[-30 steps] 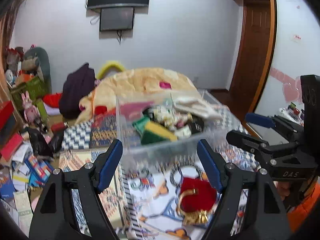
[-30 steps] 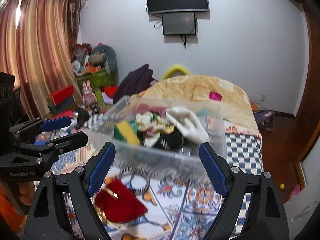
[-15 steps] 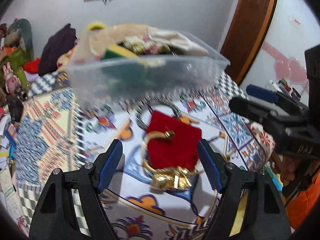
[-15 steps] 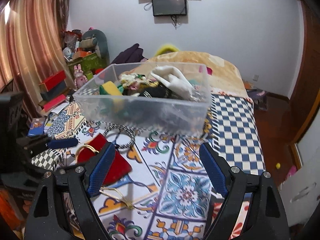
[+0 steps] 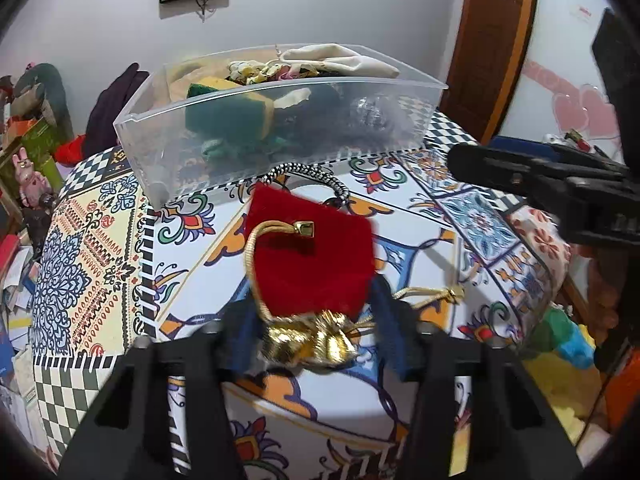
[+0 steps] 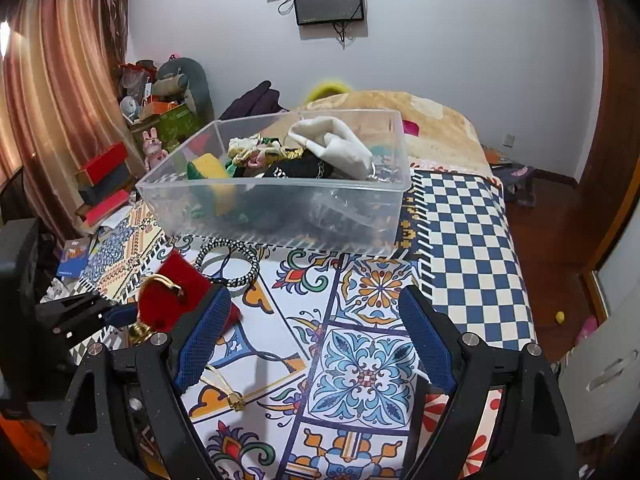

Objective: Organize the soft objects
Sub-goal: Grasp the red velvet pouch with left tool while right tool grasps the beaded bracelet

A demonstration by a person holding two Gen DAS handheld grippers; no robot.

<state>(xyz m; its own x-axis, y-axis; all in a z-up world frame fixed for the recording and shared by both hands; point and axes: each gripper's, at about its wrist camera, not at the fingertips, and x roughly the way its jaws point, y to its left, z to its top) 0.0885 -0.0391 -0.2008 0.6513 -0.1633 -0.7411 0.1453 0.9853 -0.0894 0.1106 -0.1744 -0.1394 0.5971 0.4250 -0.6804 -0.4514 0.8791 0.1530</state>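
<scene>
A red velvet pouch (image 5: 310, 256) with a gold neck and cord lies on the patterned table cover; it also shows in the right wrist view (image 6: 172, 296). My left gripper (image 5: 314, 338) has its blurred blue fingers close on either side of the pouch's gold neck, narrowing around it. My right gripper (image 6: 316, 336) is open and empty above the cover, to the right of the pouch. A clear plastic bin (image 5: 280, 152) behind the pouch holds a sponge, cloths and other soft items; it also shows in the right wrist view (image 6: 280, 212). A black-and-white cord loop (image 6: 228, 260) lies between bin and pouch.
The table cover (image 6: 460, 240) ends at a drop on the right, with wooden floor beyond. A bed with a beige blanket (image 6: 420, 120) stands behind the bin. Boxes, toys and curtains (image 6: 52, 92) crowd the left side. A wooden door (image 5: 492, 40) is at the right.
My left gripper has dropped down to the red pouch and its fingers have narrowed around the gold neck. My right gripper has risen slightly and stays open.
</scene>
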